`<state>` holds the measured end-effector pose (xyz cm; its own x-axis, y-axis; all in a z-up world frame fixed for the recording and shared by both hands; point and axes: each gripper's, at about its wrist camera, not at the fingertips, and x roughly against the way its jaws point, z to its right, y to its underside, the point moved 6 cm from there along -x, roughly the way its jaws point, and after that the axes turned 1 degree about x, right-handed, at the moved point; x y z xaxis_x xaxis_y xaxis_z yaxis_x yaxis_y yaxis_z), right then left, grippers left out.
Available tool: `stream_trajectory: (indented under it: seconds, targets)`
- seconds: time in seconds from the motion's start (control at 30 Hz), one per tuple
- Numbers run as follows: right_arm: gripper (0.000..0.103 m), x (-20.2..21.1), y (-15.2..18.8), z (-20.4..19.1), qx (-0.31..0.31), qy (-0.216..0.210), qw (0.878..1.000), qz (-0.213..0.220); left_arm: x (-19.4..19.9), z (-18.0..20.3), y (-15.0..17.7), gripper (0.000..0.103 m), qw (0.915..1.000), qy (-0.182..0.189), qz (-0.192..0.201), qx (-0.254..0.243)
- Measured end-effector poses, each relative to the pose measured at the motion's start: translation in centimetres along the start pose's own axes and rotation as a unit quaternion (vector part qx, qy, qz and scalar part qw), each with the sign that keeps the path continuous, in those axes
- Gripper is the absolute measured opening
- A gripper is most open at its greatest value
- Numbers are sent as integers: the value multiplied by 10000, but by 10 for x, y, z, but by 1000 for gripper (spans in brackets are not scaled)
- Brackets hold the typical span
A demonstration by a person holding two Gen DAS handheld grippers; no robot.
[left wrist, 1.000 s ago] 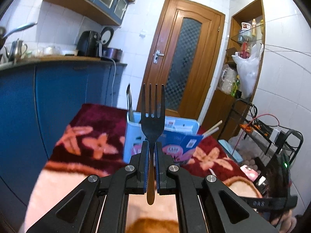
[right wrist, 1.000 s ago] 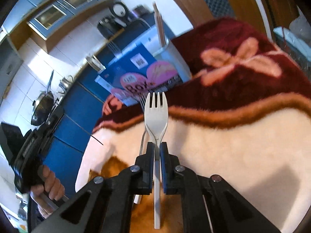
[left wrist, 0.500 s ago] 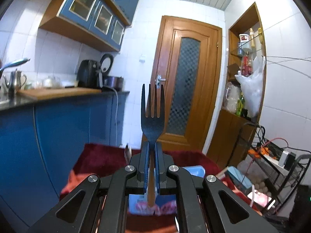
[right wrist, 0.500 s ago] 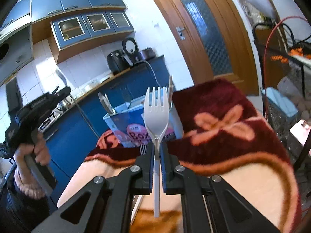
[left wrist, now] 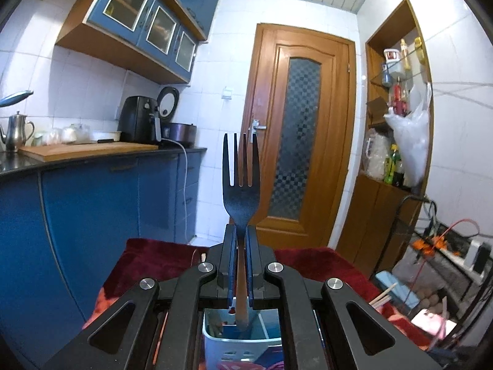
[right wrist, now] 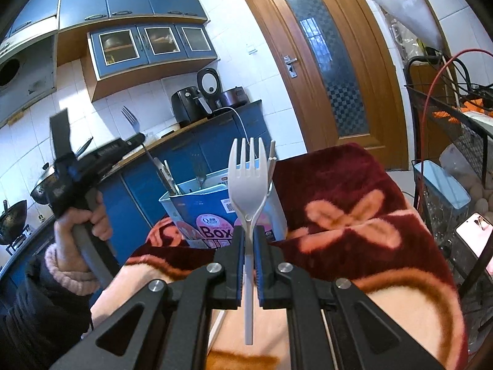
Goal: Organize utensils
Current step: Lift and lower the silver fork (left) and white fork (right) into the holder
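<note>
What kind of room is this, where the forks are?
Most likely a home kitchen. Blue glass-fronted wall cabinets hang above a dark countertop holding a black air fryer and a steel kettle, and a dark wok sits on the stove.

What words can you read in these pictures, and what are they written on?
"Box": big pink letters on the front of the utensil box, in the right wrist view.
A small logo in the pink oval above it: too small to read.
A square code on the box's front: not readable.
White lettering on the left gripper: too blurred to read.
In the left wrist view, the box's print is cut off and unreadable.
</note>
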<state>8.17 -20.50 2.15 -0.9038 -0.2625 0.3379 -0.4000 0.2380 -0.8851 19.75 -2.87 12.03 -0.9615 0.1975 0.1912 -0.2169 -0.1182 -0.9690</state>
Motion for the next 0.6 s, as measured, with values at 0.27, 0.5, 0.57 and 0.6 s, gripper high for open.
stream_trajectory:
  seconds: [0.27,0.5,0.57,0.6]
  targets:
    - [8,-14,-21,-10,209,104,9996,132,-16,-9,41,5,9994,50,-324,125]
    - [8,-33,-51,-23,400,220,9982,378,-23,-13,60,5,9985,189,-475,209]
    - [8,-42,-63,-27,474,290,9974,465,-22,-12,63,5,9986,204,-457,173]
    - [8,-46,-68,-29,518,325,9968,508,-21,-12,64,5,9987,213,-440,162]
